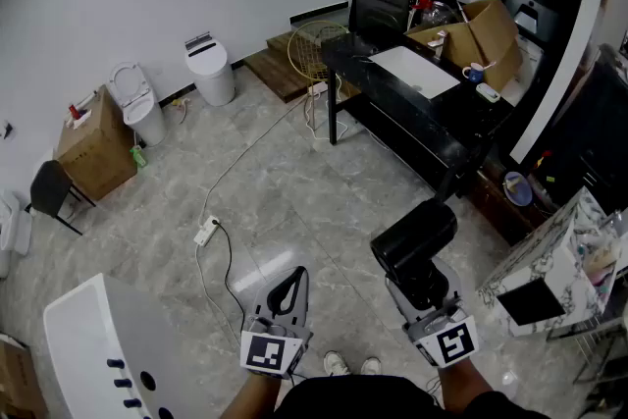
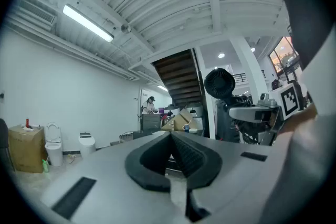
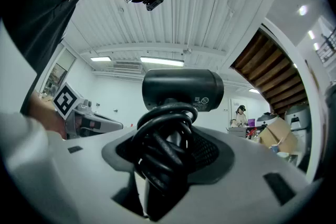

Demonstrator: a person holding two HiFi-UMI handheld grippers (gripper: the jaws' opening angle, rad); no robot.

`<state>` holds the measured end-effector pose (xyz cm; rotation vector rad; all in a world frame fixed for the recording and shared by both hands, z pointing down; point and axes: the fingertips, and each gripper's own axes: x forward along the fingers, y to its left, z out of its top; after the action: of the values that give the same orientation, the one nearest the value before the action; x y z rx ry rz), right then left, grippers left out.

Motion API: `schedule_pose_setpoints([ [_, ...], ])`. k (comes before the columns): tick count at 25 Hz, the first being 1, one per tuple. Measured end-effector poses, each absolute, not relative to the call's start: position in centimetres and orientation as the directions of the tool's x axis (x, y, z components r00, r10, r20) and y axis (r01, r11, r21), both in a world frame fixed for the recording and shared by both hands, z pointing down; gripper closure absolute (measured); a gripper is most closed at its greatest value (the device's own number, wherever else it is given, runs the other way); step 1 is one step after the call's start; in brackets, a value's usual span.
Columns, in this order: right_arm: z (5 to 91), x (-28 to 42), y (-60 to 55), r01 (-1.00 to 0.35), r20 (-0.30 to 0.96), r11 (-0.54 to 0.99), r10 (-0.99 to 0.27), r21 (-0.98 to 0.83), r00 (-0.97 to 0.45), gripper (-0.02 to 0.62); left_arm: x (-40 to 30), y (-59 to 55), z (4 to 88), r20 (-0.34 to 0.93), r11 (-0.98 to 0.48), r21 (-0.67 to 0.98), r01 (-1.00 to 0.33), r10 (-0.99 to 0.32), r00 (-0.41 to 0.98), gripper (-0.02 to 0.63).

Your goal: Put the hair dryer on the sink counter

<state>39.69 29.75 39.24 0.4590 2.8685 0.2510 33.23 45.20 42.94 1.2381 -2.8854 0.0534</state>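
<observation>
Nearest, the right gripper (image 3: 168, 150) clamps the handle of the matte black hair dryer (image 3: 182, 89), jaws set wide around the rubbery cord (image 3: 157, 157) looped on that handle; the rounded barrel stands above. Beside it, the left gripper (image 2: 170, 137) has its ribbed jaws pressed together on nothing. This looks like the carrying step. Next, cross the marbled tile floor (image 1: 285, 191) to the glossy black sink counter (image 1: 446, 125) with its white rectangular basin (image 1: 413, 72), and set the dryer down flat.

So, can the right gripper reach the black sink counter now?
Probably not: the right gripper, holding the black hair dryer, is well short of the black sink counter; the grey floor between looks free.
</observation>
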Motion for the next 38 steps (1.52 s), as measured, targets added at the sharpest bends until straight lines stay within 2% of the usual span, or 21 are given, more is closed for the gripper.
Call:
schedule_pose_setpoints([
  [7, 39.7, 41.3, 30.5, 0.308, -0.170, 0.931, 0.341, 0.196, -0.925, 0.350, 35.4, 44.7, 43.1, 0.019, 0.679, -0.058, -0.732, -0.732, -0.681, 0.612],
  [21, 39.0, 39.9, 30.0, 0.247, -0.245, 0.955, 0.282, 0.163, -0.928, 0.348, 34.3, 43.6, 44.2, 0.022, 0.650, -0.062, -0.758, -0.758, -0.652, 0.612],
  [30, 38.8, 34.5, 28.8, 0.259, -0.259, 0.955, 0.290, 0.147, -0.921, 0.348, 30.1, 40.9, 44.7, 0.039, 0.629, -0.057, -0.776, -0.775, -0.631, 0.612],
  [38, 39.7, 28.2, 25.1, 0.230, -0.244, 0.967, 0.251, 0.109, -0.937, 0.348, 24.1, 37.4, 42.6, -0.040, 0.626, -0.049, -0.778, -0.780, -0.625, 0.612],
])
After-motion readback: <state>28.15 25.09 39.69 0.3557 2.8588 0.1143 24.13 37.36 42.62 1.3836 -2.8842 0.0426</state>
